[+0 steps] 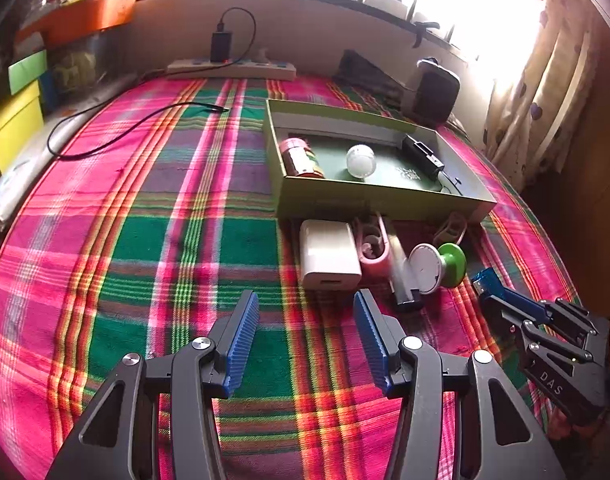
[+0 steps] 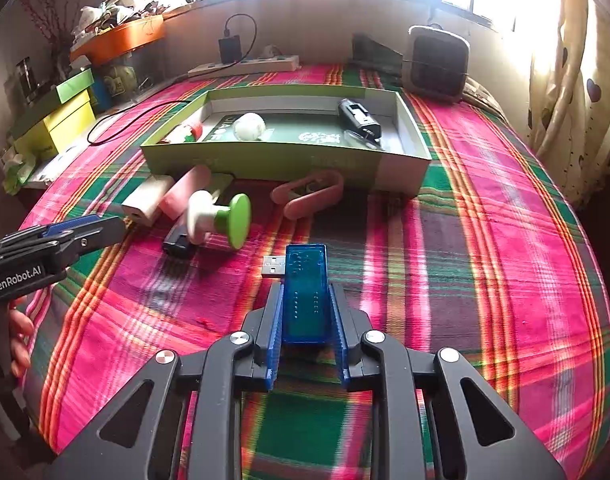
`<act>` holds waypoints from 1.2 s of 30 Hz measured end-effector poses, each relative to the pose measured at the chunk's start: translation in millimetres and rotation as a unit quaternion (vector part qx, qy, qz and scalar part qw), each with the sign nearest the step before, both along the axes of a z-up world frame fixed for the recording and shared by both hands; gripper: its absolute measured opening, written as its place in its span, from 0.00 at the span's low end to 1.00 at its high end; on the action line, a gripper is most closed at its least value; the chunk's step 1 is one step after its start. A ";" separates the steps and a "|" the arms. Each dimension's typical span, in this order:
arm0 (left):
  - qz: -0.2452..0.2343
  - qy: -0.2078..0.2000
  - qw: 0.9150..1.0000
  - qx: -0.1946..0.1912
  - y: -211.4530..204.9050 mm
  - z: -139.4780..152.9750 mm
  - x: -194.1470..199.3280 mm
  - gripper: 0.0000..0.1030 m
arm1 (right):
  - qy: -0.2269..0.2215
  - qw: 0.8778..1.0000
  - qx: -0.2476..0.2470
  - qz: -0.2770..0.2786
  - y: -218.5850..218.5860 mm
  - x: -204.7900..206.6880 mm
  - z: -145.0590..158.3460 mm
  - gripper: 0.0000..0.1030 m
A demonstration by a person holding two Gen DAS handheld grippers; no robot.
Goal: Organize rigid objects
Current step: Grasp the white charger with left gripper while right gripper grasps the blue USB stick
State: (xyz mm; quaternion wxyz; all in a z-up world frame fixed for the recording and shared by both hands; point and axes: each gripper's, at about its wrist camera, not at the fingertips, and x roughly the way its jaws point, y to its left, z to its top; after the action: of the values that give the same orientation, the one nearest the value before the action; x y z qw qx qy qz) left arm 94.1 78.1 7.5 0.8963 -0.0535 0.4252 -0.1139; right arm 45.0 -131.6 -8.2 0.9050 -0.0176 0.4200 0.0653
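Note:
My right gripper (image 2: pixel 305 292) is shut on a translucent blue USB stick (image 2: pixel 305 292), whose metal plug points left just above the plaid cloth. In the left wrist view the stick (image 1: pixel 485 280) shows at the right. My left gripper (image 1: pixel 305 300) stands open over bare cloth with nothing between its fingers. Ahead of it lie a white charger block (image 1: pixel 329 254), a pink case (image 1: pixel 371 248), a black and silver stick (image 1: pixel 403 280) and a white and green knob (image 1: pixel 437 266). A shallow green box (image 1: pixel 385 200) holds a red-lidded jar (image 1: pixel 299 156), a white ball (image 1: pixel 360 160) and a black device (image 1: pixel 423 154).
A pink loop (image 2: pixel 309 194) lies against the box's front wall. A power strip (image 1: pixel 231 68) with a plugged charger, a loose black cable (image 1: pixel 105 144) and a grey speaker (image 2: pixel 437 62) line the far side. Yellow and green boxes (image 1: pixel 13 120) stand left. A hand (image 2: pixel 19 340) holds the left gripper.

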 end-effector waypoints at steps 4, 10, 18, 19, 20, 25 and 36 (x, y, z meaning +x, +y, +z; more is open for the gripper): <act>-0.003 0.000 1.000 0.008 -6.3 2.1 5.1 0.48 | 0.003 1.000 0.004 -0.012 -13.3 3.7 0.2 0.22; -0.014 0.004 1.000 0.026 -18.9 3.4 15.2 0.48 | 0.010 1.000 0.009 -0.015 -26.0 9.2 1.1 0.22; -0.005 0.008 0.999 0.044 -21.5 1.8 26.4 0.48 | 0.011 1.000 0.002 -0.016 -35.3 15.6 1.6 0.22; -0.004 0.010 0.999 0.046 -21.4 1.1 27.8 0.48 | 0.012 1.000 0.003 -0.016 -35.8 16.4 1.5 0.22; -0.004 0.014 0.999 0.047 -21.1 -0.1 29.3 0.48 | 0.012 1.000 0.003 -0.016 -36.3 17.4 1.5 0.22; -0.004 0.020 0.998 0.056 -22.0 -3.7 34.1 0.48 | 0.012 1.000 0.006 -0.010 -37.3 20.3 1.4 0.22; -0.005 0.016 0.995 0.097 -31.2 -7.0 44.6 0.48 | 0.014 1.000 0.008 -0.004 -40.5 24.7 0.9 0.22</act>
State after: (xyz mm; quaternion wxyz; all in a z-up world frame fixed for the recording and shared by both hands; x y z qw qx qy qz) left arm 138.7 46.9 0.5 0.8897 0.0342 0.4488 -0.0758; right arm 69.7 -172.1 -7.3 0.8996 -0.0076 0.4318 0.0655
